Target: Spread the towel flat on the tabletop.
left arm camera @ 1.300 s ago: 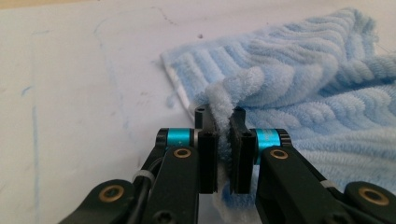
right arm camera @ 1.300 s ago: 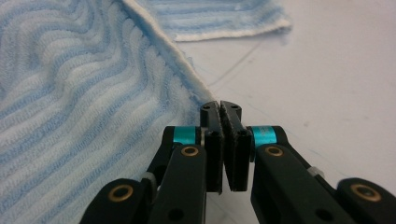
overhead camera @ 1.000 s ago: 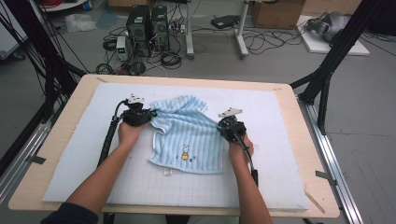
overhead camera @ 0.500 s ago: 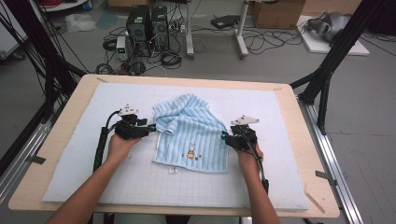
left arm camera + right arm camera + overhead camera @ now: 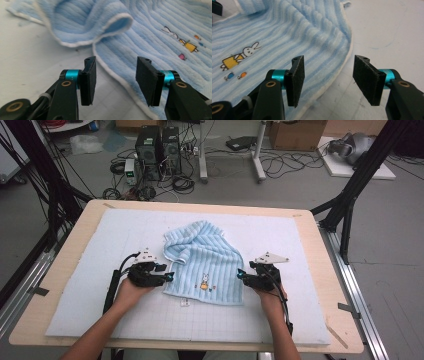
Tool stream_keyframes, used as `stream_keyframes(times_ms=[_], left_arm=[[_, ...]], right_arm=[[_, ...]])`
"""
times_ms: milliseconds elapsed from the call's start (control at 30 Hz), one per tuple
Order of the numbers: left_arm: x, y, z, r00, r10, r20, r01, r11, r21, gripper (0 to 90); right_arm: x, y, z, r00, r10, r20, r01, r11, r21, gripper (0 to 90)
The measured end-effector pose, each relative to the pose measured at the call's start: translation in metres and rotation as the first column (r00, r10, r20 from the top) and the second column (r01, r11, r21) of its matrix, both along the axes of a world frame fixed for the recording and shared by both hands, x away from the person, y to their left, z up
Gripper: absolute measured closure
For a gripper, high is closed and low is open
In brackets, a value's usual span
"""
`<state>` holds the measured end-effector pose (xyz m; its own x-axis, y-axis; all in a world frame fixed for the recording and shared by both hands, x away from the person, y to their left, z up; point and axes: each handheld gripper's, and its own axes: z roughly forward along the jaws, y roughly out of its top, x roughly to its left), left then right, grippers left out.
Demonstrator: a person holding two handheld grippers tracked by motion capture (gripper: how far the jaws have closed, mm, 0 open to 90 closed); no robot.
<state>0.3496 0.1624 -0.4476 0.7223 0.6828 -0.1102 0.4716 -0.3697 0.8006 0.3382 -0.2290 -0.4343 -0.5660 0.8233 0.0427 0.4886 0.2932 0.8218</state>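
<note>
Towel (image 5: 206,262) flat mid-bench (image 5: 75,250), far-left corner folded over. Left claw (image 5: 169,277) and right claw (image 5: 240,274) both released, jaws straddling its left and right edges.

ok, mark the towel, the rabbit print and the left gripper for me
towel (image 5: 207,255), high view, striped middle of the cloth.
rabbit print (image 5: 247,53), right gripper view, on the rabbit's head.
left gripper (image 5: 116,75), left gripper view, midway between its open fingertips.
</note>
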Motion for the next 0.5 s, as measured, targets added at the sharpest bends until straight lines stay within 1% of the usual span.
stream_keyframes(times_ms=[33,67,100,133,167,233,267,300,400,467,500], left_arm=[[-0.001,-0.003,-0.002,1.0000,-0.006,-0.005,0.006,0.9999,0.014,51.3],[-0.002,-0.005,-0.003,1.0000,-0.007,0.000,0.007,0.9995,0.031,51.3],[-0.004,-0.008,-0.003,0.9998,0.000,0.019,-0.001,0.9988,0.050,51.1],[-0.006,-0.009,-0.003,0.9995,-0.001,0.033,-0.001,0.9980,0.063,53.6],[-0.008,-0.010,-0.003,0.9987,-0.008,0.050,0.003,0.9965,0.084,58.5],[-0.014,-0.014,-0.003,0.9970,-0.032,0.070,0.026,0.9953,0.094,78.0],[-0.018,-0.016,-0.003,0.9953,-0.032,0.091,0.022,0.9934,0.112,84.3],[-0.022,-0.018,-0.003,0.9941,-0.026,0.105,0.013,0.9916,0.128,85.9],[-0.031,-0.015,-0.002,0.9959,-0.001,0.090,-0.009,0.9937,0.111,86.7],[-0.039,-0.009,-0.002,0.9969,0.000,0.079,-0.009,0.9943,0.106,86.8],[-0.044,-0.006,-0.002,0.9966,0.002,0.082,-0.011,0.9940,0.109,86.8]], right_arm=[[-0.002,0.000,0.000,1.0000,0.004,0.001,-0.004,1.000,0.003,41.5],[-0.004,0.000,-0.001,1.0000,0.006,-0.001,-0.006,1.000,0.001,41.4],[-0.007,0.000,-0.002,0.9999,0.010,0.000,-0.010,1.000,0.002,41.4],[-0.010,0.001,-0.002,0.9998,0.018,-0.005,-0.018,1.000,0.002,41.4],[-0.013,0.001,-0.003,0.9997,0.022,-0.005,-0.022,1.000,-0.001,41.3],[-0.019,0.002,-0.004,0.9996,0.028,-0.009,-0.028,1.000,-0.006,41.1],[-0.022,0.003,-0.004,0.9994,0.034,-0.008,-0.034,0.999,-0.009,41.1],[-0.026,0.004,-0.004,0.9993,0.037,-0.007,-0.038,0.999,-0.015,41.0],[-0.035,0.004,-0.005,0.9990,0.044,-0.010,-0.045,0.999,-0.019,41.1],[-0.040,0.004,-0.005,0.9990,0.044,-0.008,-0.044,0.999,-0.020,41.0],[-0.043,0.003,-0.005,0.9989,0.045,-0.009,-0.045,0.999,-0.015,41.0]])
